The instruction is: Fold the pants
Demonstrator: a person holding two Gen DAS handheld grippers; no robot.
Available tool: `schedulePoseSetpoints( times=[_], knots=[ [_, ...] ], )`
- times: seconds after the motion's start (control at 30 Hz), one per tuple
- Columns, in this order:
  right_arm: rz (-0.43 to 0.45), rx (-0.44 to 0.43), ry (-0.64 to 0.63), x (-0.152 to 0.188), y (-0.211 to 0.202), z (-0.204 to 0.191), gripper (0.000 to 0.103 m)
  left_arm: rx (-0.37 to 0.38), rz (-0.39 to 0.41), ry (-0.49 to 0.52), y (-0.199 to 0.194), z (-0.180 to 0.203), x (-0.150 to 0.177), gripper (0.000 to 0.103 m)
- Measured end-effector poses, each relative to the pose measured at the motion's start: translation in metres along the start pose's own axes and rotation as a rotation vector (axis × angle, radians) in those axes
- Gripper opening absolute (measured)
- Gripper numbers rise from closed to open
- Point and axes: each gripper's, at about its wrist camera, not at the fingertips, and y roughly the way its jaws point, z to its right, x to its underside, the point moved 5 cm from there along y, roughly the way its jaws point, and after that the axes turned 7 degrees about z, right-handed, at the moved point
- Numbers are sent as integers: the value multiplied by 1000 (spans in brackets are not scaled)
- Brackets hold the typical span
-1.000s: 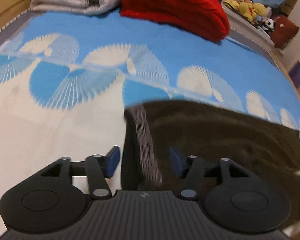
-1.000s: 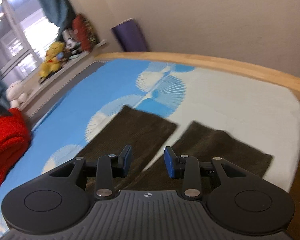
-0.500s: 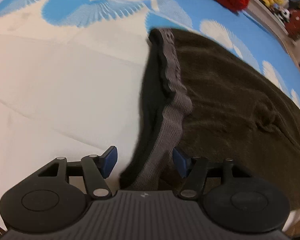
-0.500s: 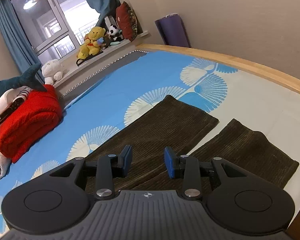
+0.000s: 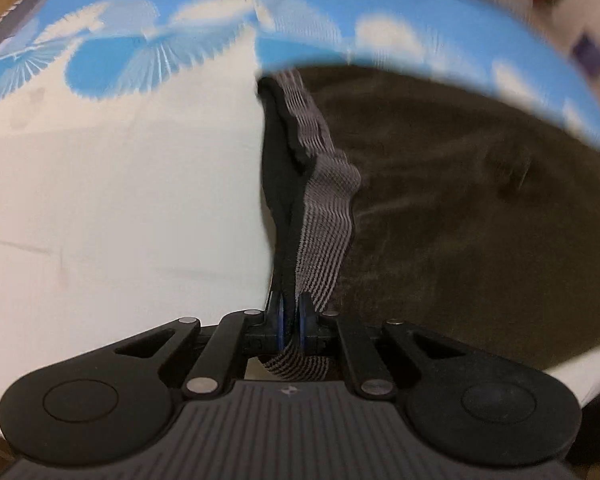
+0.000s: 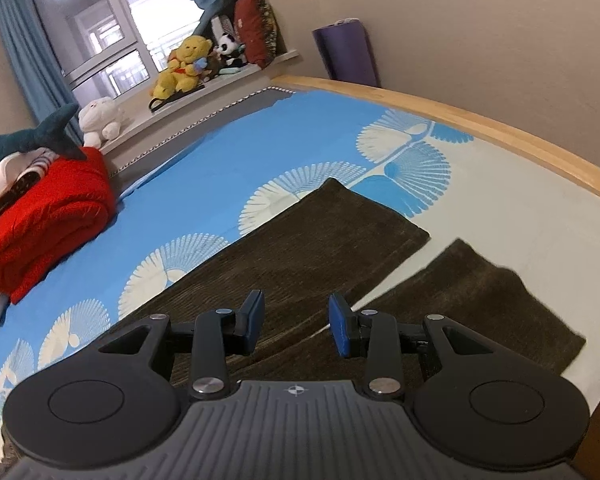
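- My left claw (image 5: 290, 322) is pinched tight on the grey ribbed waistband (image 5: 324, 216) of the one pair of pants (image 5: 460, 200)
- My right claw (image 6: 296, 324) hangs wide apart, gripping nothing, above the two brown corduroy legs (image 6: 300, 256)
- The pants lie flat on the bed (image 6: 220, 168), its sheet blue and white with fan shapes
- Farther off, one folded red blanket (image 6: 48, 220)
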Motion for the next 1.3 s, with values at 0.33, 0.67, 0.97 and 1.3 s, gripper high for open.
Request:
schedulePoseSetpoints(
  times=[0.33, 0.67, 0.97, 1.3],
  knots=[
    [-22, 9, -41, 3, 3, -6, 37, 113, 74, 120, -18, 45, -6, 17],
    [-19, -3, -32, 3, 2, -1, 38, 93, 58, 173, -15, 62, -1, 37],
    [30, -51, -199, 5, 1, -31, 38, -34, 296, 120, -33, 72, -46, 55],
    [44, -109, -288, 7, 8, -69, 55, -45, 304, 143, -21, 88, -60, 56]
  ],
)
